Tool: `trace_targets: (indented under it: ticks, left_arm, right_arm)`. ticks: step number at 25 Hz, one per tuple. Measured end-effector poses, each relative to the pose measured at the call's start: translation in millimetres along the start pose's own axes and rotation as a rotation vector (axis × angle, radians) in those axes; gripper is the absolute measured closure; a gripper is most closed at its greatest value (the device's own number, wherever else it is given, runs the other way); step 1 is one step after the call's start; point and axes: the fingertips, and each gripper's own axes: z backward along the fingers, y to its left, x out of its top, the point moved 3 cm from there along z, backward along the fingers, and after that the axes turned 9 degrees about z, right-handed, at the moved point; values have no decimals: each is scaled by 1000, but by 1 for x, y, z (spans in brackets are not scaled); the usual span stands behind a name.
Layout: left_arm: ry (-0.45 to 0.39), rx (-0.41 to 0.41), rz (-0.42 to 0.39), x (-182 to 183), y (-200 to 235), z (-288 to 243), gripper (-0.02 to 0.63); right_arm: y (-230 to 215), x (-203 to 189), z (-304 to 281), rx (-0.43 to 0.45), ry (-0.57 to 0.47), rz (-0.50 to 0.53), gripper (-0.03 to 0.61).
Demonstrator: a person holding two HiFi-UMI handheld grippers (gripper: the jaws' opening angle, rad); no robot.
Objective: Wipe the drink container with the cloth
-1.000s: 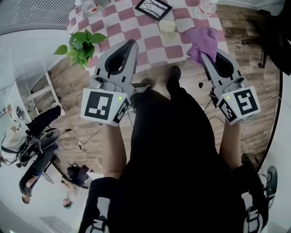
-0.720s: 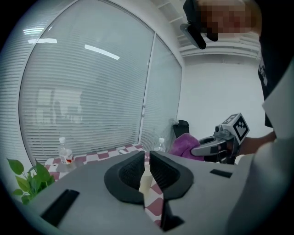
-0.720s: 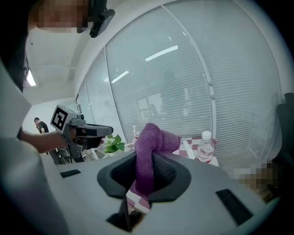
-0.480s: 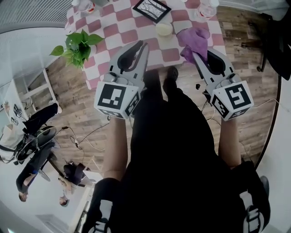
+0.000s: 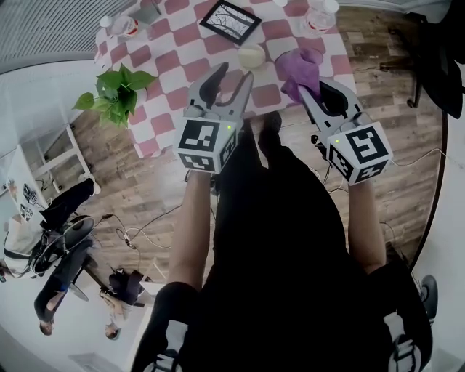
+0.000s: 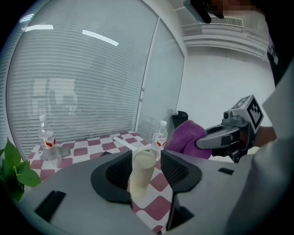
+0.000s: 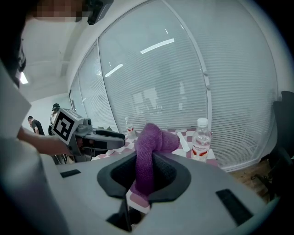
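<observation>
Left gripper view shows a tall glass (image 6: 142,170) of creamy liquid

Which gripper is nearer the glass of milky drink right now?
Left. The left gripper, jaws just opened, has the glass just ahead, lined up between them. The right gripper, clamping the purple cloth, sits off to the glass's right.

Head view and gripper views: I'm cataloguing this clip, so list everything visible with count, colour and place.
table: one, red-and-white checked, ahead.
glass of drink: one, cream, on table.
cloth: one, purple, in right jaws.
bottles: two, clear, table's far corners.
picture frame: one, black, on table.
plant: one, green, left of table.
left gripper: one, grey, jaws just been opening, glass just beyond them.
right gripper: one, grey, shut on cloth.
</observation>
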Motion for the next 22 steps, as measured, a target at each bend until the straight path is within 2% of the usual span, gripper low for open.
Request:
trace_targets:
  ticks: [5, 10, 15, 22]
  left_arm:
    - [30, 17, -10, -14, 1, -24, 377]
    - [28, 87, 0, -22, 9, -41, 333]
    - [51, 77, -2, -27, 8, -57, 331]
    - [63, 127, -11, -30, 14, -63, 333]
  right_arm:
    - [-8, -5, -5, -4, 17, 4, 494]
    - [-12, -9, -8, 0, 36, 17, 494]
    - [-14, -9, -13, 11, 42, 23, 494]
    - [-17, -11, -16, 19, 40, 21, 494]
